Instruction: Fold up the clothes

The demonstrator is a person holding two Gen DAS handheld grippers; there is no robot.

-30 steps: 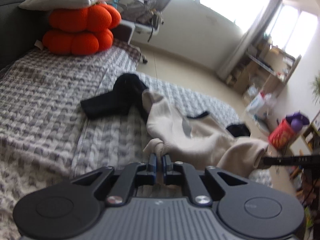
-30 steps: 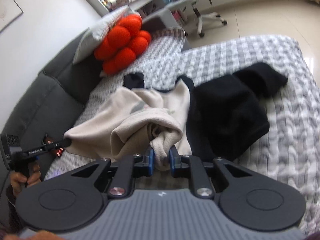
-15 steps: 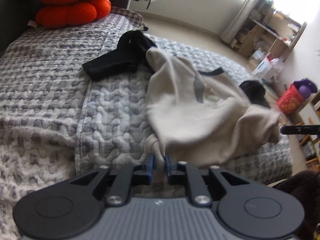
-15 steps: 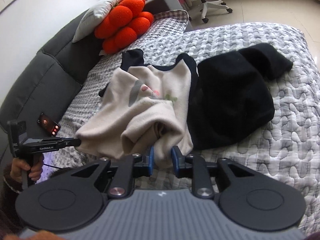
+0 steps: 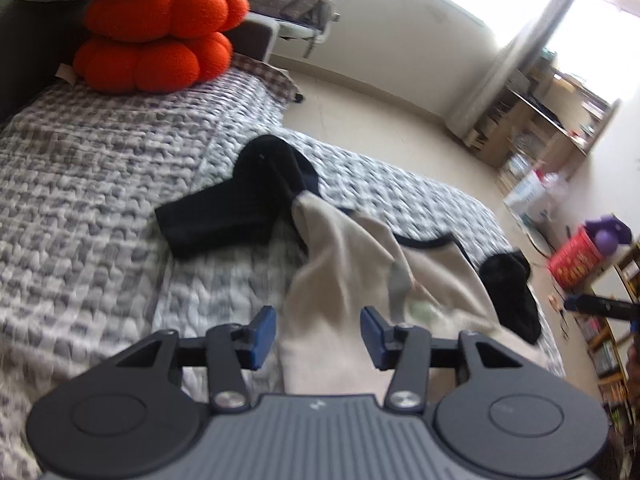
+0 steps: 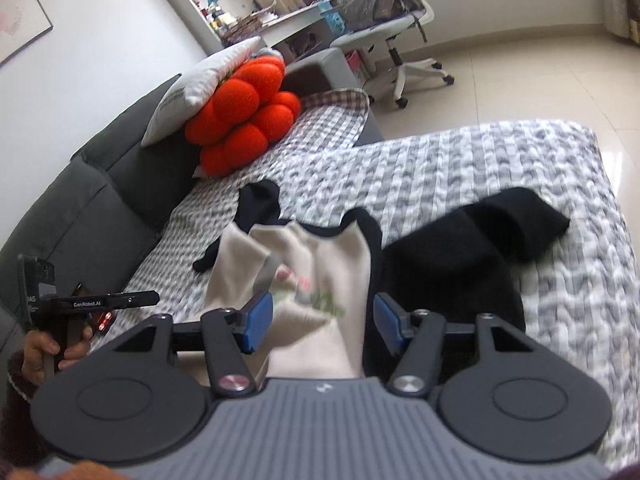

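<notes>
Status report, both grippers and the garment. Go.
Left gripper open, right gripper open, nothing held. Cream sweatshirt lies rumpled on the quilt, unfolded. Black garment lies against its right edge, in the way.

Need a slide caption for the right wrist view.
Open right gripper over a cream sweatshirt on the quilted bed.

Bright daylight, blown-out window [image 5: 592, 20] glare at upper right, soft motion blur, fisheye bending at edges
</notes>
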